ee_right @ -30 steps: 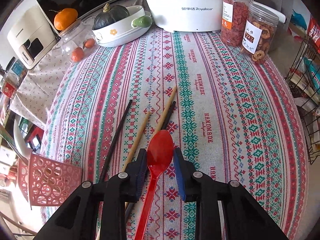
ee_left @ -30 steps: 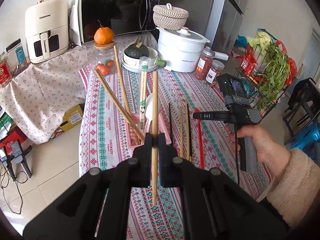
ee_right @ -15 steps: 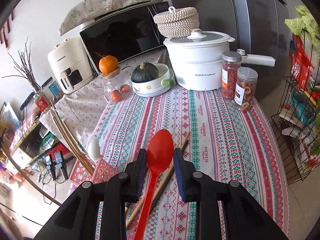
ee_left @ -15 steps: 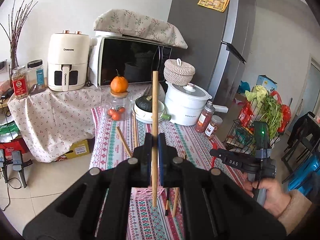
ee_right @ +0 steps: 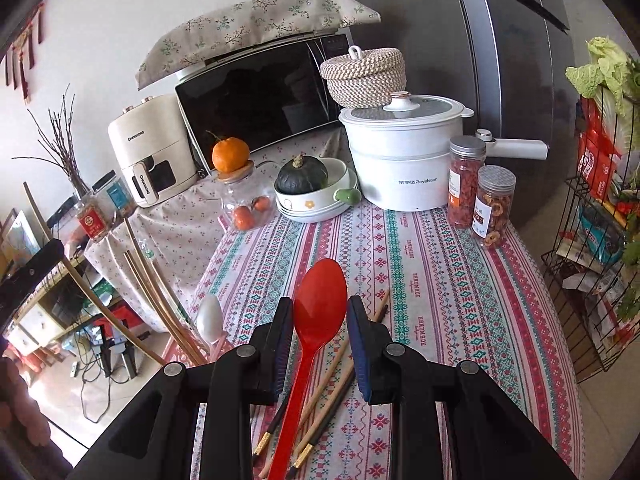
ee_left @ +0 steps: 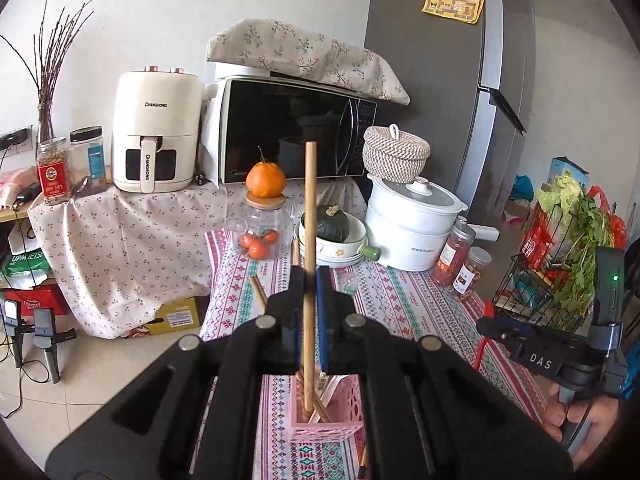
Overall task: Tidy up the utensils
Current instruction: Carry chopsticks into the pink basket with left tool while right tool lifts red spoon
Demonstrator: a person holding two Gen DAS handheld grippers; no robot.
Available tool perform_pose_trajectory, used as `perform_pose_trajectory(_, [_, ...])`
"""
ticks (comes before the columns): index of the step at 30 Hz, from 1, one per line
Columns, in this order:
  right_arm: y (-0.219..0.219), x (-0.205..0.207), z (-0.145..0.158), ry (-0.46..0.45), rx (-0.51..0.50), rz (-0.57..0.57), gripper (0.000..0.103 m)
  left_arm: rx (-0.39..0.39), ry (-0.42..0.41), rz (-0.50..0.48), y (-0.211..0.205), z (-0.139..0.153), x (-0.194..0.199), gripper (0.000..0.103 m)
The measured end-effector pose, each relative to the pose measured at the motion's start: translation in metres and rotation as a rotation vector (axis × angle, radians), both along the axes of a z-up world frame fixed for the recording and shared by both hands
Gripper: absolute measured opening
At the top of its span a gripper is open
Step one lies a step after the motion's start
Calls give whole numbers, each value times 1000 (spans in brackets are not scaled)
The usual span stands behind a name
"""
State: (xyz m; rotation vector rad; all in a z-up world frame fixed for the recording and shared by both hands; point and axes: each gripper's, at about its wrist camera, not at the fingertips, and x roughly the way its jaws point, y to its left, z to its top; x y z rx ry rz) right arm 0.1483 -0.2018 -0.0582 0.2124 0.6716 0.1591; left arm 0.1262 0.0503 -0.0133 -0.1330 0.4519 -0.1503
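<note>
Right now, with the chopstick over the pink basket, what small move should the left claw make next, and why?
Probably lower it a little and then open. The left claw grips the wooden chopstick upright, and its lower tip already sits just inside the pink basket beside other chopsticks, so a short descent should seat it.

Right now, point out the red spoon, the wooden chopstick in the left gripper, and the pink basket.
red spoon (ee_right: 320,300): right wrist view, on its bowl.
wooden chopstick (ee_left: 309,200): left wrist view, upper shaft.
pink basket (ee_left: 328,429): left wrist view, front rim.
</note>
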Motion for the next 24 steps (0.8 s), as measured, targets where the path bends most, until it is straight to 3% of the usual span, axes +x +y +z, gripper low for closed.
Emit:
perform_pose_trajectory(6, [8, -4, 5, -60, 0, -12, 27, -20, 139, 3, 0, -29, 25, 7])
perform_pose_trajectory(11, [19, -9, 13, -125, -10, -10, 27, -10, 179, -14, -1, -37, 29, 11])
perform_pose_trajectory(13, [24, -10, 15, -144, -14, -7, 27, -8, 186, -22, 0, -35, 27, 32])
perform_pose_trajectory(16, [31, -11, 18, -168, -12, -9, 27, -13, 173, -20, 6, -30, 19, 52])
perform_pose_trajectory(24, [50, -11, 27, -245, 25, -48, 27, 17, 250, -1, 35, -33, 2, 67])
